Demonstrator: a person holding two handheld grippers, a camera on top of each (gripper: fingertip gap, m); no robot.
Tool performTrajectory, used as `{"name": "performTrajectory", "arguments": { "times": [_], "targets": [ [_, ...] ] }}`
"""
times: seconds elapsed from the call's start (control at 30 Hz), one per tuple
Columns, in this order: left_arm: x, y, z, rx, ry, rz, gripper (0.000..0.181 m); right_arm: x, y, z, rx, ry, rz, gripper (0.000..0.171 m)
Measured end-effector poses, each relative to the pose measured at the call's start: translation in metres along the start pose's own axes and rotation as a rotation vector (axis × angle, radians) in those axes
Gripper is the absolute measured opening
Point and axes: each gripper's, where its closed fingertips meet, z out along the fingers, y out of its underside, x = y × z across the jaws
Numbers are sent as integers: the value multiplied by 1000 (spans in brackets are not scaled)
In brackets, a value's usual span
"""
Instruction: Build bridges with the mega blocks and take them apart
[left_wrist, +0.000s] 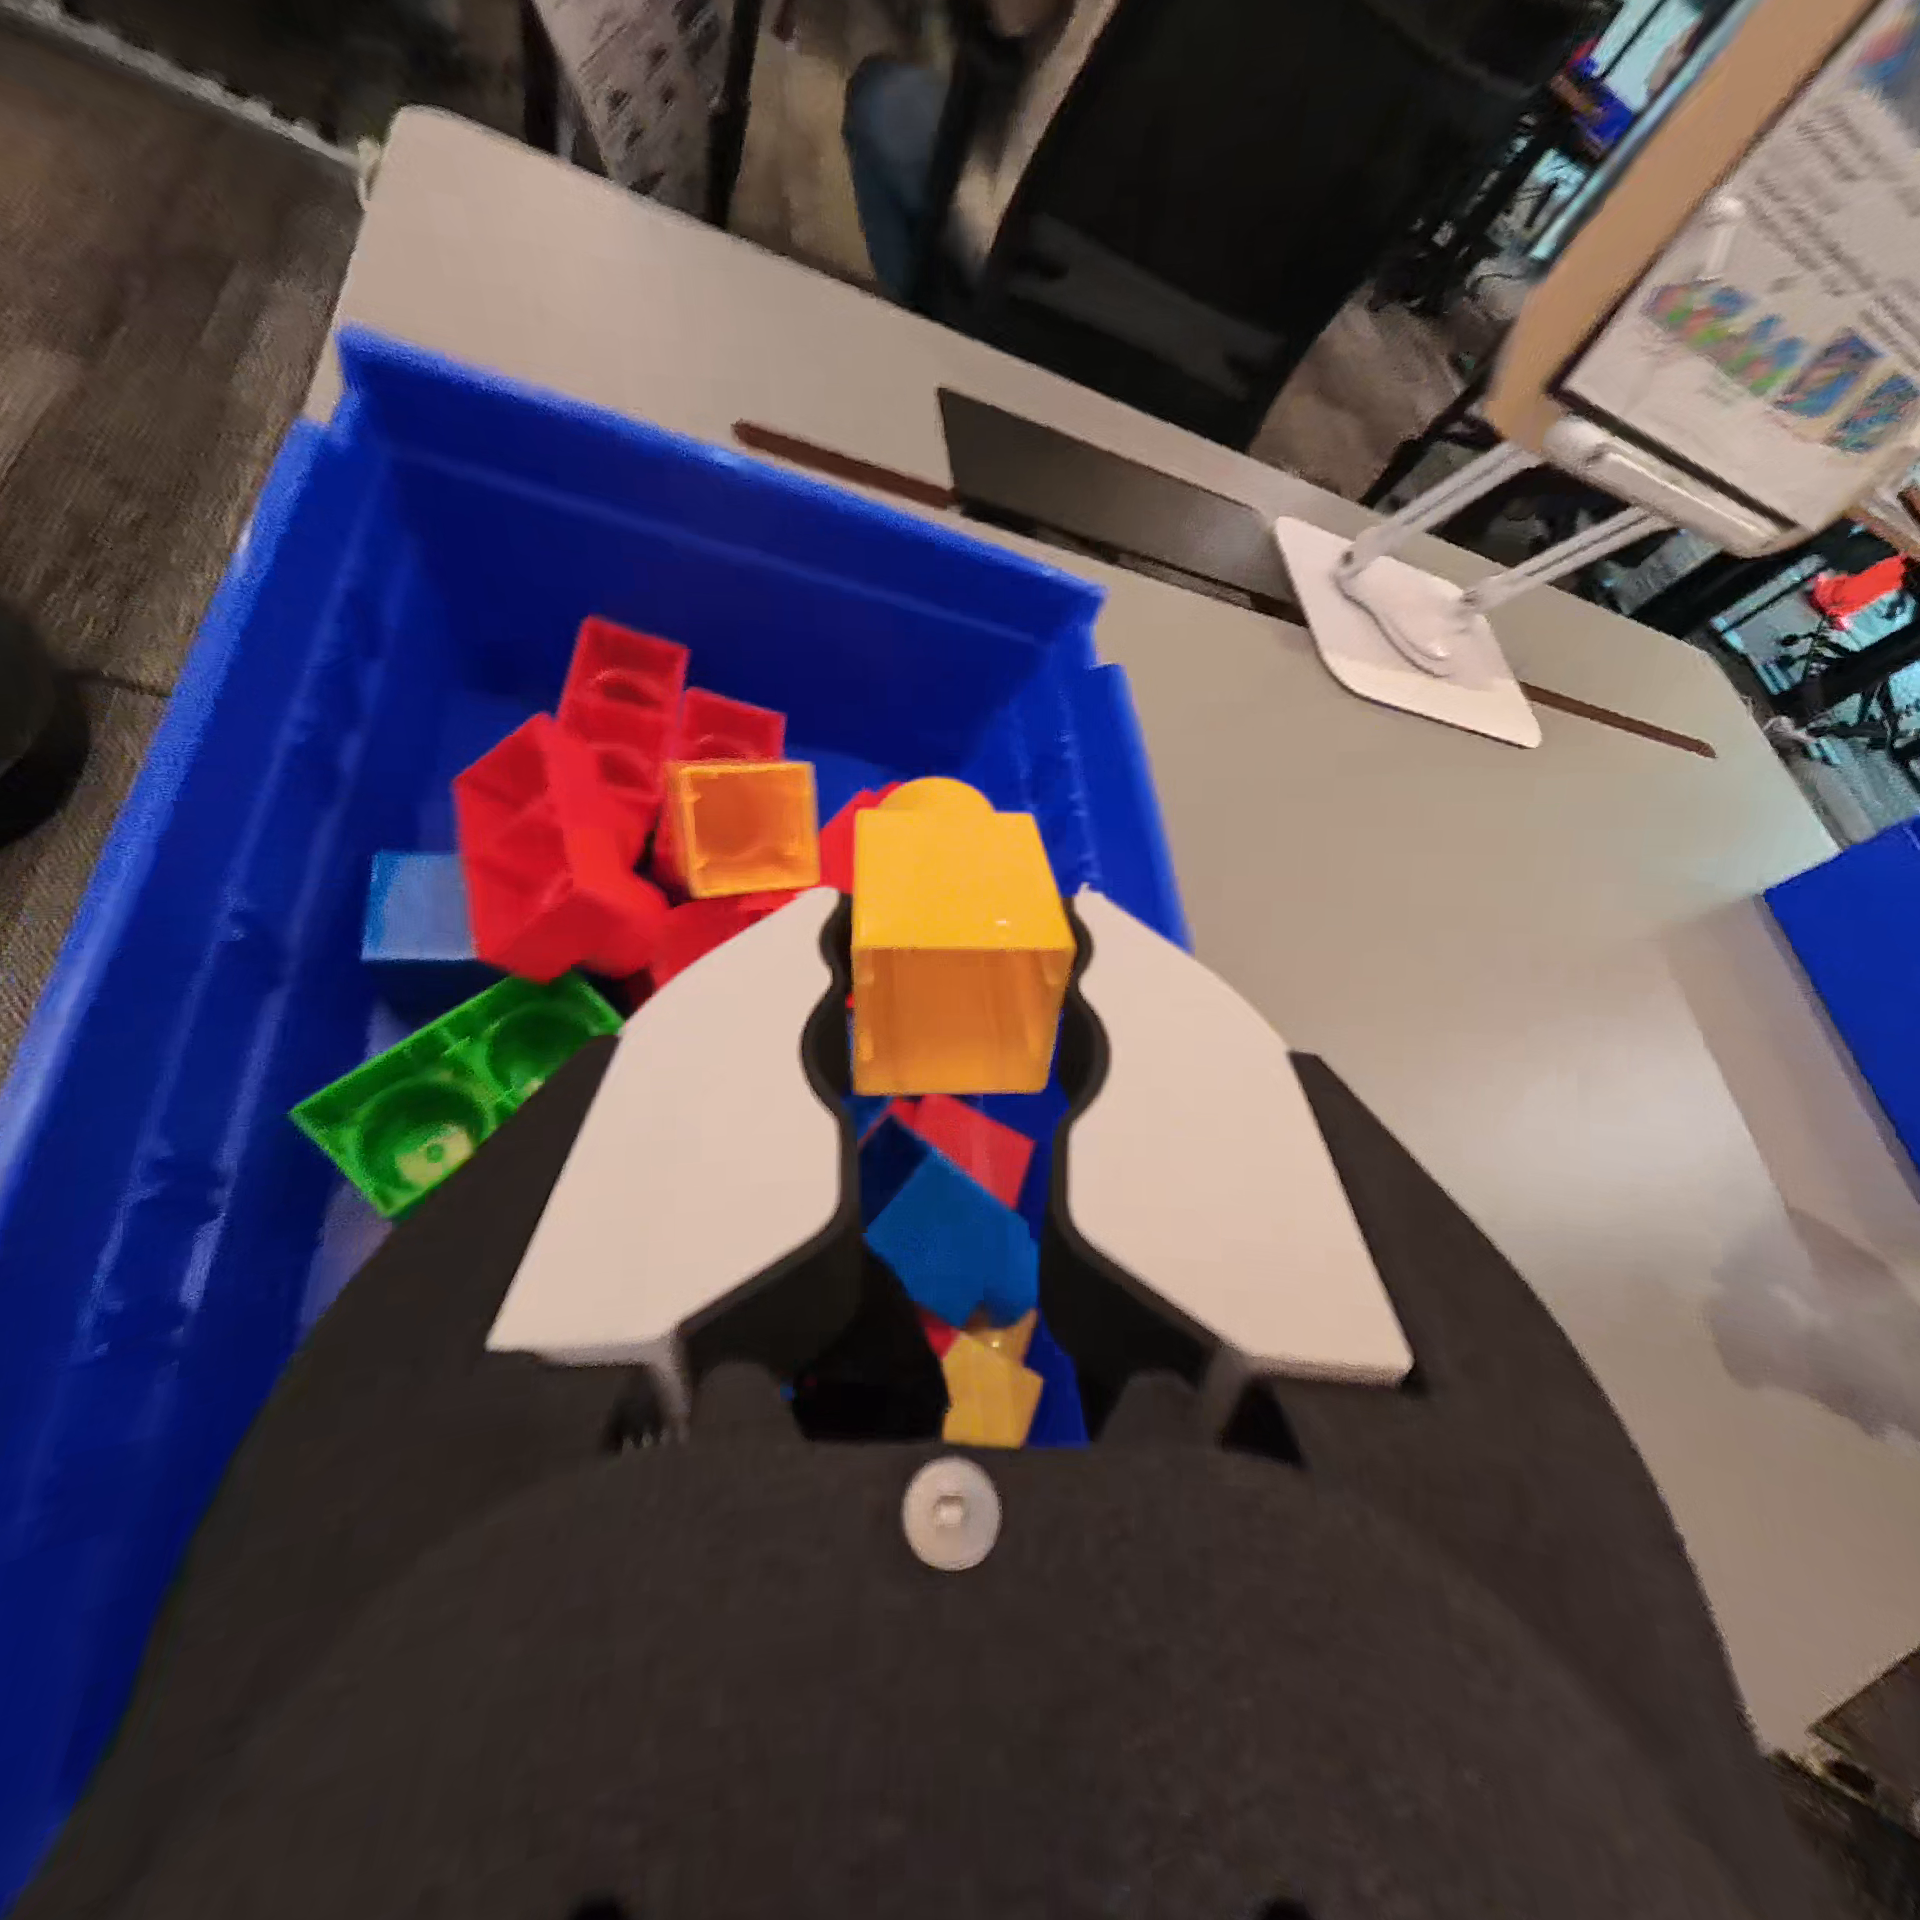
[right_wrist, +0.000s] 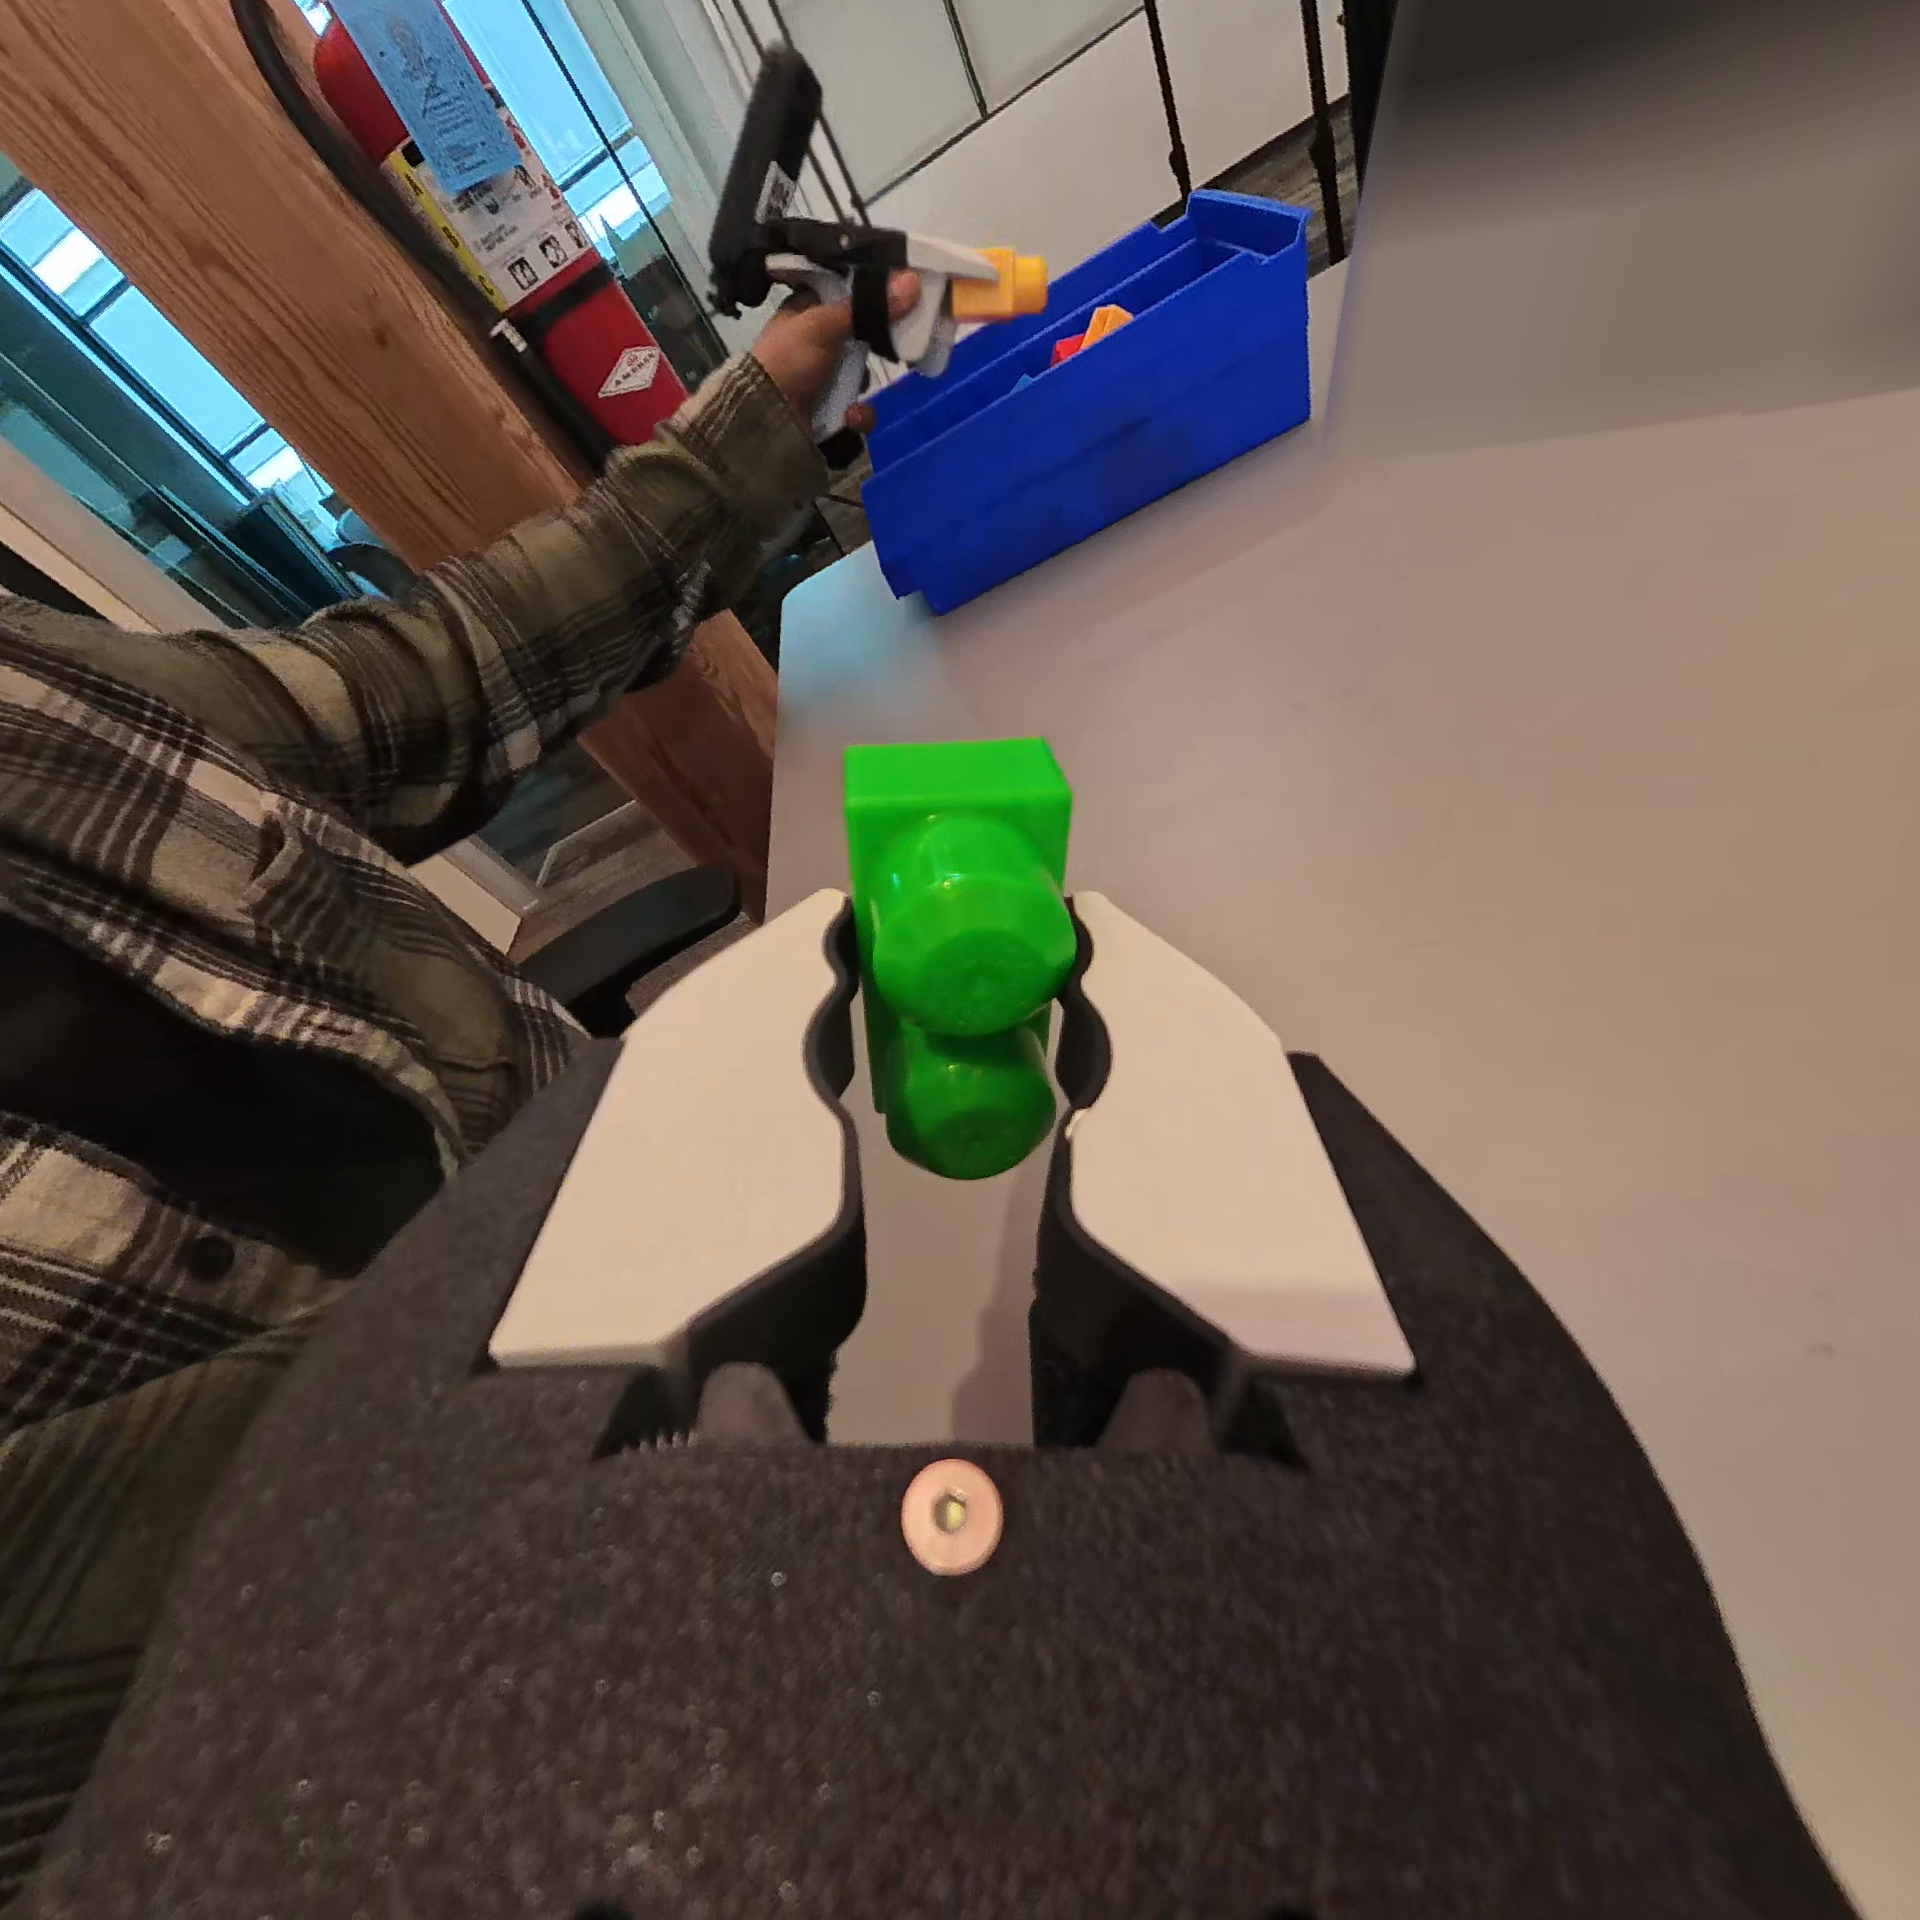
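My left gripper (left_wrist: 956, 925) is shut on a yellow one-stud block (left_wrist: 956, 966) and holds it above the blue bin (left_wrist: 208, 935), open underside toward the camera. The bin holds several loose blocks: red ones (left_wrist: 561, 831), an orange one (left_wrist: 740, 840), a green two-stud one (left_wrist: 447, 1091) and blue ones (left_wrist: 951, 1226). My right gripper (right_wrist: 961, 925) is shut on a green two-stud block (right_wrist: 961, 935), studs toward the camera, above the grey table (right_wrist: 1455, 831). The left gripper (right_wrist: 977, 281) with the yellow block (right_wrist: 1003, 283) shows far off in the right wrist view, over the bin (right_wrist: 1081, 457).
A white stand base (left_wrist: 1403, 634) carries a board with pictures at the table's back right. A second blue bin's corner (left_wrist: 1860, 956) sits at the right edge. A person's plaid sleeve (right_wrist: 416, 665) reaches across on the left. A wooden post and a fire extinguisher (right_wrist: 582, 312) stand behind.
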Motion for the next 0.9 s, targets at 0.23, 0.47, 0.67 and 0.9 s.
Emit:
{"name": "performTrajectory", "arguments": {
  "times": [0.23, 0.47, 0.67, 0.9],
  "targets": [
    [-7, -4, 11, 19, 61, -39, 57, 12, 2, -13, 3, 62, 14, 35],
    [144, -34, 3, 73, 233, 309, 81, 21, 1, -20, 1, 104, 13, 35],
    [344, 74, 32, -153, 743, 498, 76, 12, -12, -10, 33, 52, 2, 35],
    [468, 197, 60, -391, 1172, 378, 69, -2, -24, -2, 51, 5, -19, 35]
  ]
}}
